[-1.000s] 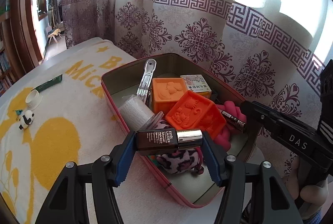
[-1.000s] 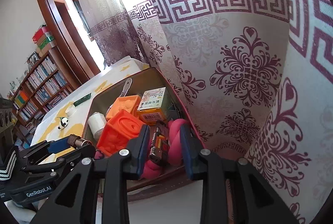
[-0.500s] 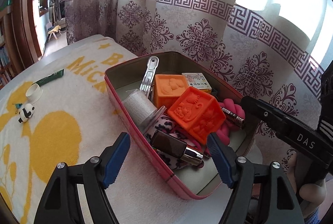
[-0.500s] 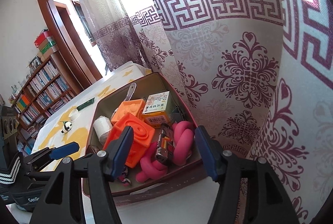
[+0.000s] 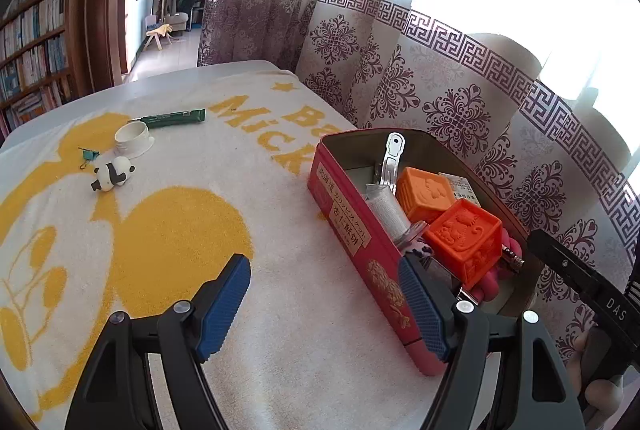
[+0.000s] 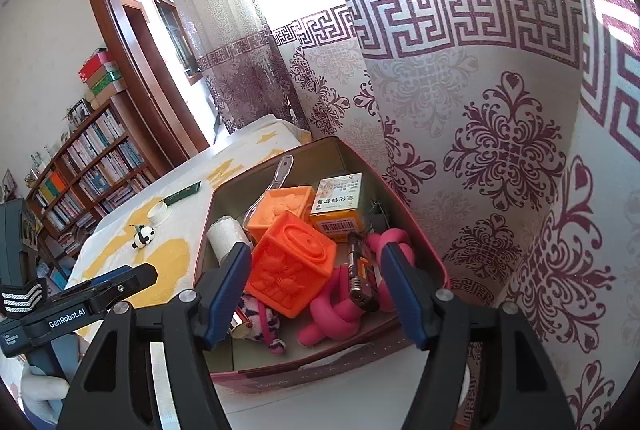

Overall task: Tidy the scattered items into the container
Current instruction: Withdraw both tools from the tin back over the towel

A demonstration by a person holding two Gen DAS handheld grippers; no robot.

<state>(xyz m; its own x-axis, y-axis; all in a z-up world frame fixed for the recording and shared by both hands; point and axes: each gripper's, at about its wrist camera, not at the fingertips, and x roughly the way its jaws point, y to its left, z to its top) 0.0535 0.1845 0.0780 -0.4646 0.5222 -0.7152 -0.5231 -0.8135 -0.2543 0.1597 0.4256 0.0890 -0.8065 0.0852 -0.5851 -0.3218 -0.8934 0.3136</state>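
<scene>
The red tin [image 5: 352,226] [image 6: 420,246] stands at the table's curtain side, holding two orange cubes [image 5: 466,238] [image 6: 290,262], a pink knot toy [image 6: 340,314], a lighter [image 6: 360,276], a medicine box [image 6: 338,204], a white roll [image 6: 224,234] and a metal clip [image 5: 390,158]. My left gripper [image 5: 324,306] is open and empty beside the tin's near wall. My right gripper [image 6: 314,288] is open and empty above the tin. On the towel lie a panda figure [image 5: 112,174] [image 6: 143,236], a white cap [image 5: 134,138], a green tube [image 5: 172,118] and a small binder clip [image 5: 88,155].
A white towel with yellow print [image 5: 180,222] covers the table. A patterned curtain [image 5: 460,102] hangs right behind the tin. Bookshelves [image 6: 88,166] and a doorway are further off at the left.
Both grippers opened and let go: the brown cosmetic bottle and the lighter dropped into the tin. My left gripper has since swung left toward the towel; my right drew back.
</scene>
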